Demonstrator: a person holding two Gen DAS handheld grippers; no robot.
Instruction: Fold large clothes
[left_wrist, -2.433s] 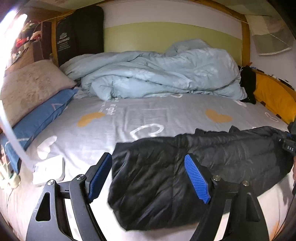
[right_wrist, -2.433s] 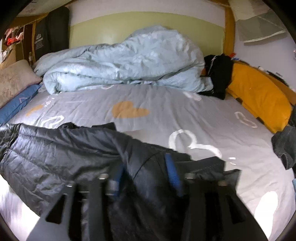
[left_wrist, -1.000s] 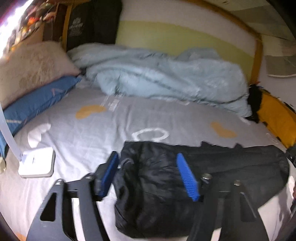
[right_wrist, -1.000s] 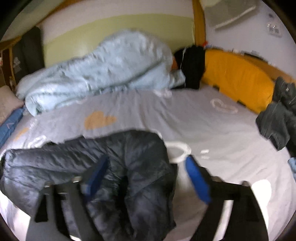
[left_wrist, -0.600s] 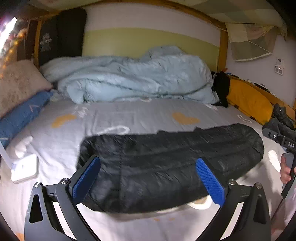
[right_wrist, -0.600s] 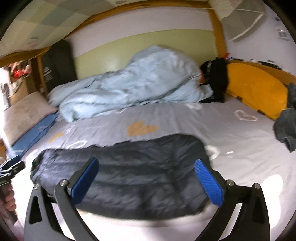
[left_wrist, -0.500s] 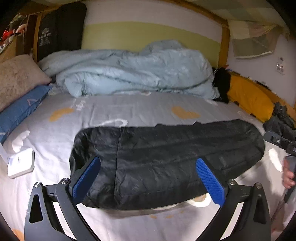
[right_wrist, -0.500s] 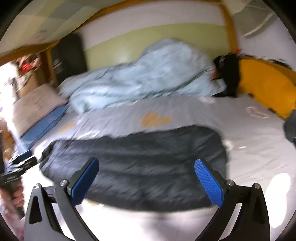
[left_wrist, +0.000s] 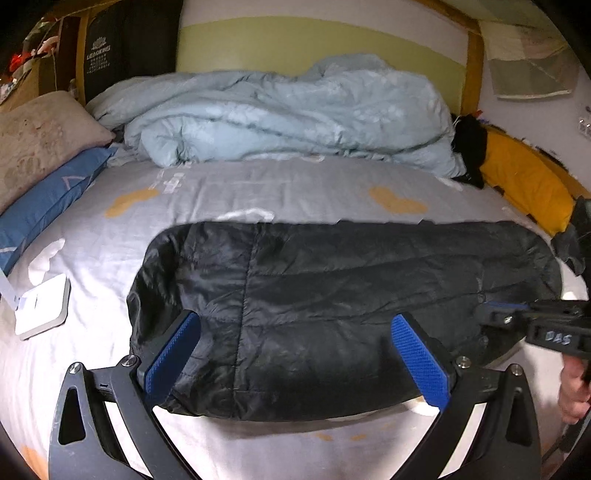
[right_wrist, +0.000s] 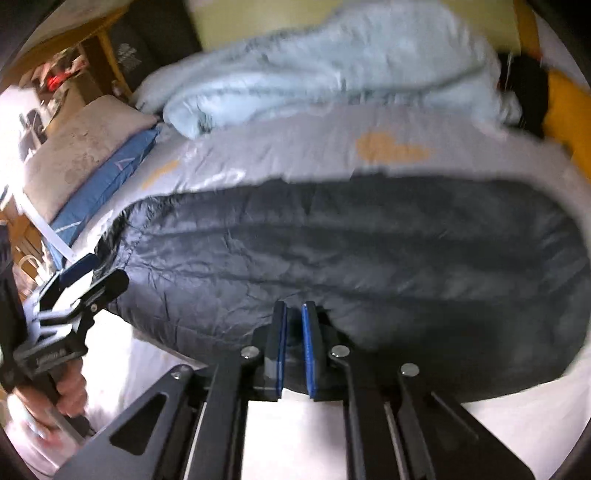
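Grey heart-print bedsheet carries one black quilted jacket, folded into a long band across the near half. One pale blue duvet is heaped behind. Only the left wrist view shows the white pad at the sheet's left edge. Left gripper gapes wide over the jacket, pads clear. Right gripper has just clamped the jacket's near edge.
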